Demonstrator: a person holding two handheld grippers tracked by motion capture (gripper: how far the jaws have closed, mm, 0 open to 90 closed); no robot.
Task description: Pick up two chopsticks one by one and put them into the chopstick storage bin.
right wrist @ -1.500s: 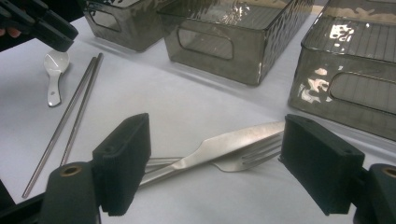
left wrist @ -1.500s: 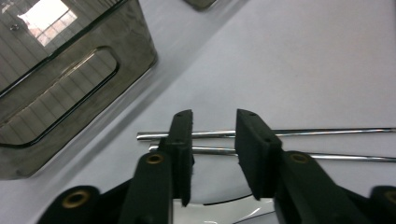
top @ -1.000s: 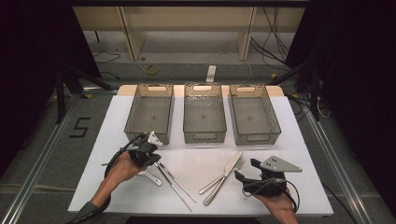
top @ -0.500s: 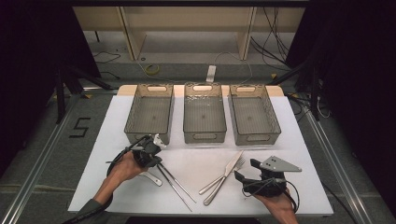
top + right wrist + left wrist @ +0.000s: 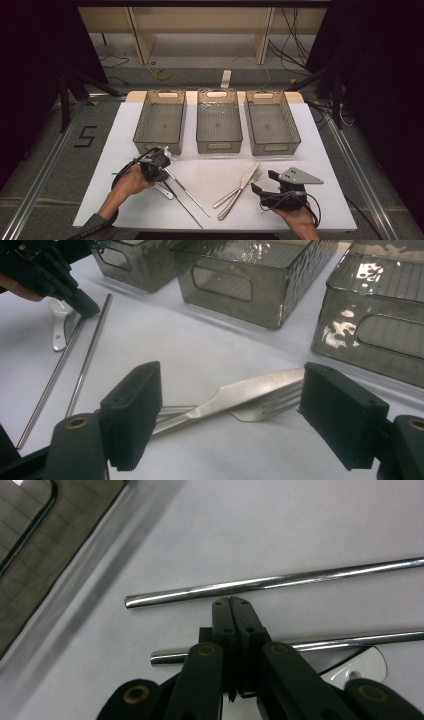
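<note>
Left gripper [image 5: 162, 161]: jaws fully closed, tips pressed together with nothing between them. In the left gripper view [image 5: 233, 611] the closed tips hang over the gap between two metal rods, the far rod [image 5: 272, 583] just ahead of them and the near rod [image 5: 320, 644] passing beneath the jaws. Whether the tips touch either rod cannot be told. Both rods lie flat and roughly side by side on the white bench [image 5: 220, 172], running from the left gripper towards the person's edge. A white spoon [image 5: 360, 664] lies beside the near rod, partly hidden by the gripper.

Right gripper [image 5: 263, 182]: jaws wide open, holding nothing. It sits near the bench's front right, with a knife [image 5: 240, 392] and fork [image 5: 265, 409] ahead of it. These lie crossed and touching, the knife on top, at mid-bench.

Three clear bins [image 5: 219, 125] stand in a row along the far side, well apart from the cutlery.
</note>
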